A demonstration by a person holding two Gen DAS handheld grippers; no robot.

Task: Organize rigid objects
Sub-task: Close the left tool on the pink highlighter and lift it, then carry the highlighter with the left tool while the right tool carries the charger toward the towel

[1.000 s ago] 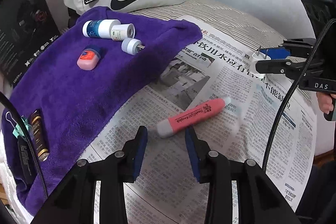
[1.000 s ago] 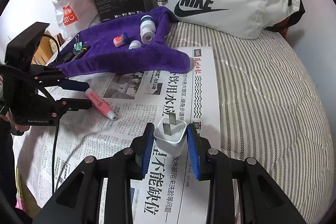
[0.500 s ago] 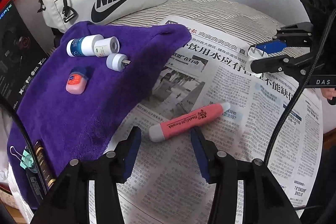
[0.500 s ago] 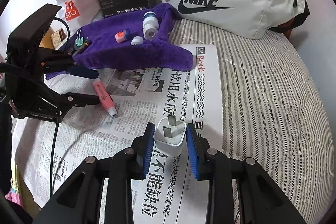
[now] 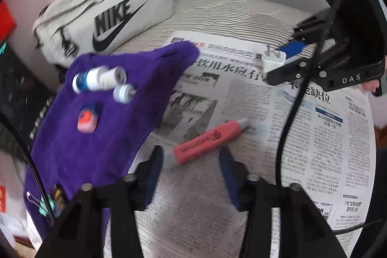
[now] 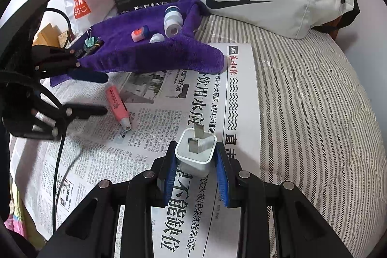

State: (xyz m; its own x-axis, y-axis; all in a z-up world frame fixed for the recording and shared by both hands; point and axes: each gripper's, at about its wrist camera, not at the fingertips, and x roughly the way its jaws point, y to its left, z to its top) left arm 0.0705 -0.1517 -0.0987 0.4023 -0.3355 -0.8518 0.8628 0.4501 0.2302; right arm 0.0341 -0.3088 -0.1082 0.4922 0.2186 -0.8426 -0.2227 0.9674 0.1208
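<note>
Left gripper (image 5: pixel 191 161): jaws just been opening, now wide, pink marker (image 5: pixel 205 145) lying loose between them on the newspaper (image 5: pixel 326 137).
Right gripper (image 6: pixel 196 167): squeezes the white plug (image 6: pixel 196 154), near, ready to carry.
Purple towel (image 6: pixel 150 55): far left, likely where things go.

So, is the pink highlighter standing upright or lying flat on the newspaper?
Lying flat. The pink highlighter rests lengthwise on the newspaper, grey end toward the purple towel, between the open left gripper's fingers, untouched.
</note>
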